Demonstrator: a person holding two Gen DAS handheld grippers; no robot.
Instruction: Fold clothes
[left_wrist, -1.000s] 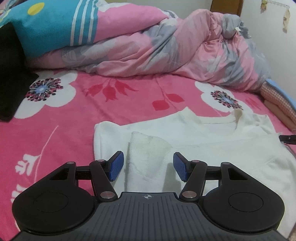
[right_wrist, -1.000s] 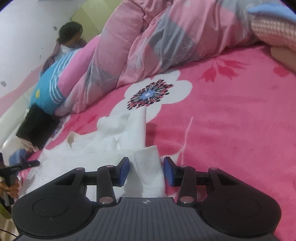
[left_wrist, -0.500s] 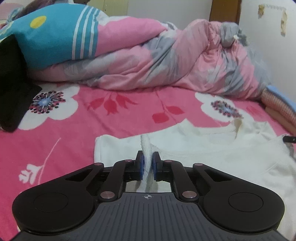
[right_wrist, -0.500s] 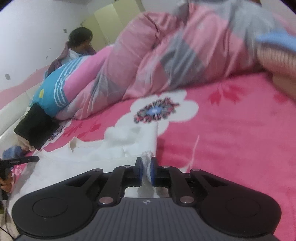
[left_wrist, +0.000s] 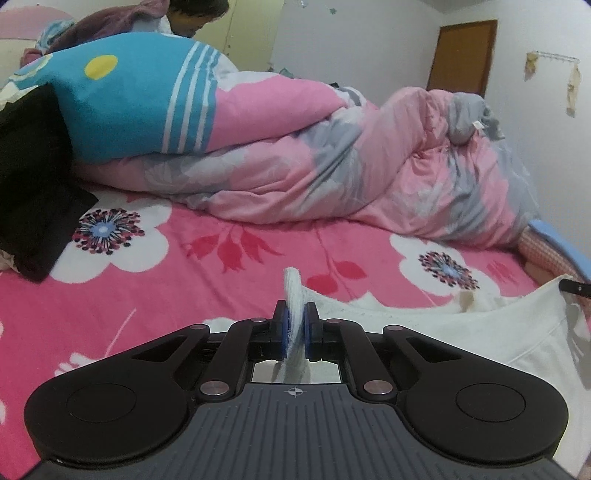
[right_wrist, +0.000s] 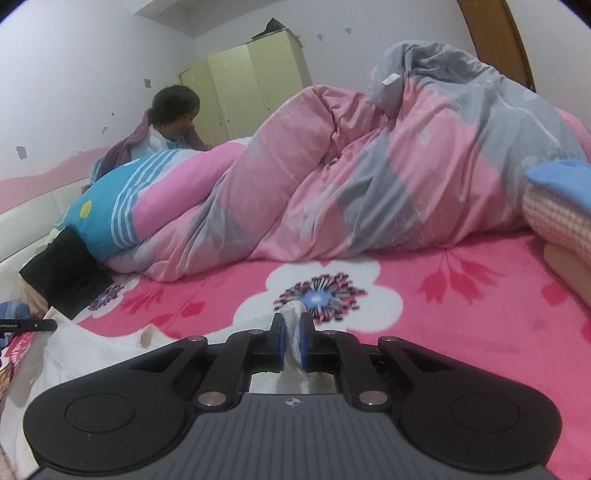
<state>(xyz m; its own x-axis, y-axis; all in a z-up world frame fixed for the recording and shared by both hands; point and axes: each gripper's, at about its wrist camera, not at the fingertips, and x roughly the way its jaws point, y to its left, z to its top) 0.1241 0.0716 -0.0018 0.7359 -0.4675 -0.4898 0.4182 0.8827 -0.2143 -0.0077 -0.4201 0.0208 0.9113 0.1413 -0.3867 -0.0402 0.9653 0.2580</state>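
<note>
Bed (left_wrist: 221, 295): pink flowered blanket, a bunched quilt (left_wrist: 332, 166) along the far side.
Garment (left_wrist: 480, 343): white top, spread across the near part of the bed; its long axis runs sideways between the two tongs.
Left tongs (left_wrist: 294, 334): pressed together, pinching one end of the garment; the cloth stretches off to their right.
Right tongs (right_wrist: 291, 338): pressed together on the other end; the cloth (right_wrist: 92, 347) trails off to their left.
Key relation: both ends held, neither hand nearer; the fold would likely carry this held edge forward, across that axis.
</note>
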